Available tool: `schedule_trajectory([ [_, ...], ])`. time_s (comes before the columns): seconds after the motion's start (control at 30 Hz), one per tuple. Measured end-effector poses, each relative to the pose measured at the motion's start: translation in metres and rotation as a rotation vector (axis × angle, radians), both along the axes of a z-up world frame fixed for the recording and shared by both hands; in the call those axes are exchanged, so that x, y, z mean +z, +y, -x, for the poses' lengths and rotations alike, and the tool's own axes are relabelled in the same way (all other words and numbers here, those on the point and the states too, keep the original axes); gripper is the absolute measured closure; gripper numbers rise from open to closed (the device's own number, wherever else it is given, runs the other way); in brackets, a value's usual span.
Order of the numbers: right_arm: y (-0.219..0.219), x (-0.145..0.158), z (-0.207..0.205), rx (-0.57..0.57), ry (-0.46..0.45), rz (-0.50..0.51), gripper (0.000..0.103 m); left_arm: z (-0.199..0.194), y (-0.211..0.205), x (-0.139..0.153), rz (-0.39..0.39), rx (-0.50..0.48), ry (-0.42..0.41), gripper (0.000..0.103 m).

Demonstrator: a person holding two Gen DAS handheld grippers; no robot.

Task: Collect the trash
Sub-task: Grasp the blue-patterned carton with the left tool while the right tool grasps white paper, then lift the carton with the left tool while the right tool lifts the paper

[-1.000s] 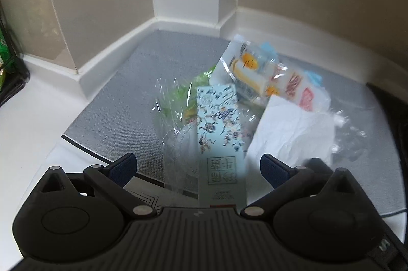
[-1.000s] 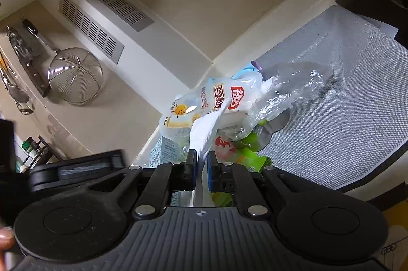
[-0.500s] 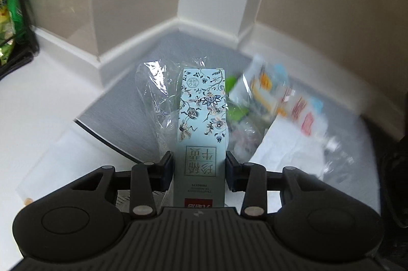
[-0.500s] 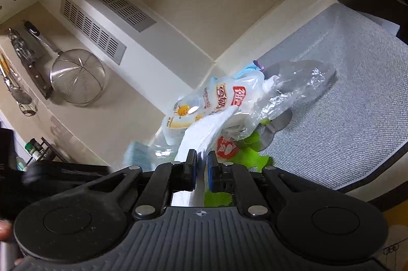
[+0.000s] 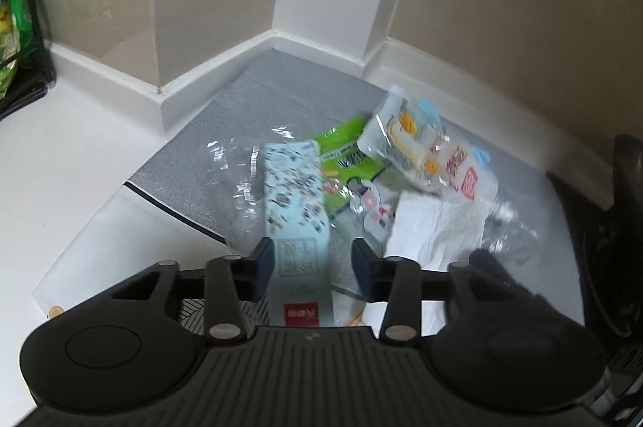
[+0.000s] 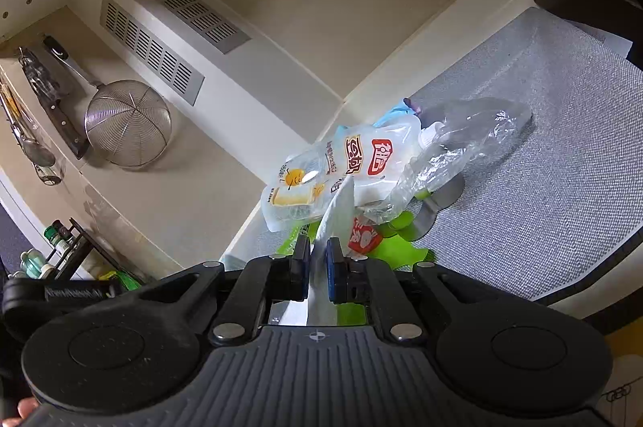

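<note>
Hanging strainer (image 6: pixel 127 123), right view only

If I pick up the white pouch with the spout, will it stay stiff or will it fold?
The white pouch looks flattened and creased, so probably light and floppy. Its glossy film may slip; the spout seems firmer.

Grey mat (image 5: pixel 257 97): rough woven cloth, matt. Pale blue box (image 5: pixel 295 202): smooth printed card. White tissue (image 5: pixel 434 226): soft crinkled paper. Pouch (image 6: pixel 341 166) & clear wrap (image 6: pixel 454 154): glossy plastic. Strainer (image 6: pixel 128 123): shiny metal mesh. Grippers: matt black ribbed plastic.
</note>
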State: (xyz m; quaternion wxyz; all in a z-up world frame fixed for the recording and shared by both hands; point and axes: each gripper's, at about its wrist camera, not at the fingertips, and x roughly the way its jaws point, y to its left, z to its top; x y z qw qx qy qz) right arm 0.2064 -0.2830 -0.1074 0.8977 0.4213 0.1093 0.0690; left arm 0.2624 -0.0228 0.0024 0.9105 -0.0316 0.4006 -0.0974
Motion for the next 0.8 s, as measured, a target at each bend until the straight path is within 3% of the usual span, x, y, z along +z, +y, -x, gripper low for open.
schedule_trajectory([
  [0.07,0.000,0.000,-0.001,-0.001,0.005,0.000,0.093,-0.002,-0.005,-0.003,-0.010,-0.015,0.012,0.053],
  [0.1,0.000,0.000,-0.001,-0.002,0.008,-0.001,0.093,-0.004,-0.008,-0.005,-0.022,-0.017,0.015,0.043],
  [0.2,0.001,0.000,-0.002,-0.003,0.018,0.003,0.090,-0.002,-0.014,-0.008,-0.067,0.001,-0.012,0.027],
  [0.27,0.003,0.000,-0.003,0.006,0.028,0.009,0.090,-0.004,-0.016,-0.012,-0.068,-0.006,-0.004,0.026],
  [0.33,0.006,0.001,-0.006,0.020,0.044,0.019,0.081,-0.008,-0.018,-0.018,-0.064,-0.014,0.012,0.026],
  [0.37,0.008,0.001,-0.007,0.026,0.055,0.022,0.077,-0.008,-0.020,-0.020,-0.074,-0.013,0.014,0.030],
  [0.4,0.009,0.001,-0.008,0.034,0.066,0.023,0.069,-0.009,-0.022,-0.022,-0.084,-0.010,0.012,0.044],
  [0.5,0.010,0.000,-0.009,0.057,0.060,0.025,0.069,-0.010,-0.021,-0.022,-0.085,-0.001,0.008,0.079],
  [0.6,0.010,0.001,-0.006,0.062,0.035,0.023,0.093,-0.004,-0.019,-0.011,-0.081,-0.009,-0.025,0.103],
  [0.67,0.010,0.001,-0.005,0.063,0.028,0.020,0.093,-0.002,-0.017,-0.007,-0.089,0.005,-0.036,0.103],
  [0.8,0.009,0.001,-0.006,0.055,0.043,0.014,0.093,-0.010,-0.014,-0.019,-0.072,0.006,0.039,0.099],
])
